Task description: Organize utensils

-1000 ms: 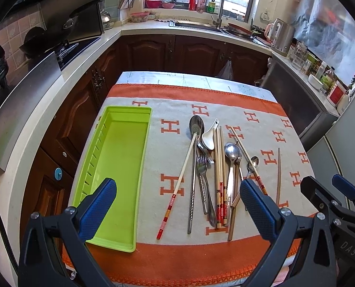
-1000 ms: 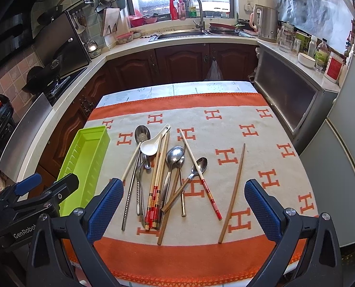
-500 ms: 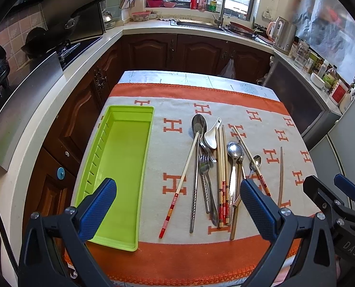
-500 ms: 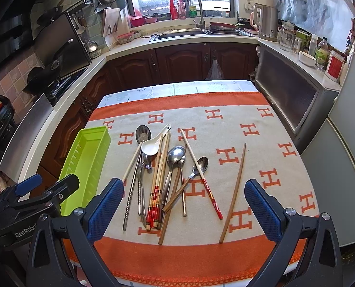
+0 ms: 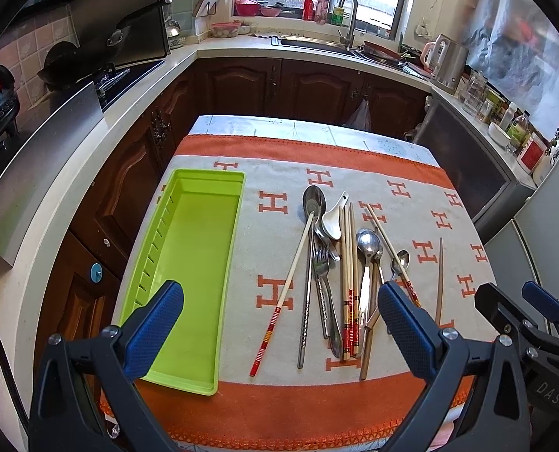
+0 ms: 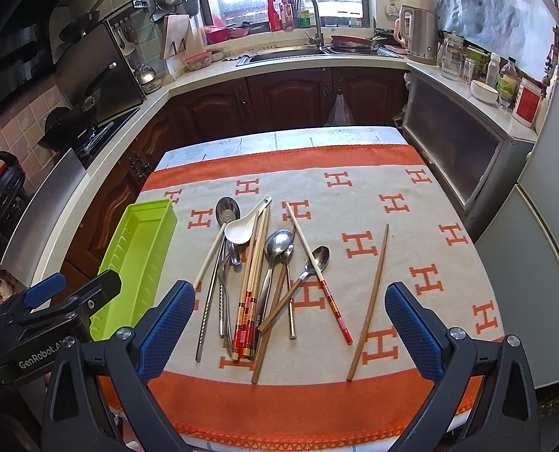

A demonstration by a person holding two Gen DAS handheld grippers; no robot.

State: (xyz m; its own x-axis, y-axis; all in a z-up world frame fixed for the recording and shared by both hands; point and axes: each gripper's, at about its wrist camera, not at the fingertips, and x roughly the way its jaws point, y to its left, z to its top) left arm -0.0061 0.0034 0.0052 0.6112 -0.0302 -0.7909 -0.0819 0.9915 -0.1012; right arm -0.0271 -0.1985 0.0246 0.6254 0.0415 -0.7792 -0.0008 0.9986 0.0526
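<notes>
Left gripper (image 5: 277, 314) and right gripper (image 6: 290, 314): both spread wide, holding nothing, above the near table edge. Mixed pile of metal spoons, fork and chopsticks (image 6: 258, 275) lies ahead of the fingers, right of the lime-green plastic tray (image 5: 189, 263). Lone brown wooden chopstick (image 6: 369, 303) lies apart, right.

Left gripper (image 5: 279, 324) drifts slightly left and forward: green tray (image 5: 174, 373) and utensil pile (image 5: 339, 275) sit further right in left wrist view.

Lime green tray (image 5: 189, 241). Beige cloth (image 6: 354, 207) with orange H pattern and orange border. White ceramic spoon (image 6: 241, 228). Pale chopsticks (image 6: 247, 282) with red-yellow banded ends. Plain brown chopstick (image 6: 371, 301). Blue finger pads (image 5: 153, 329).
</notes>
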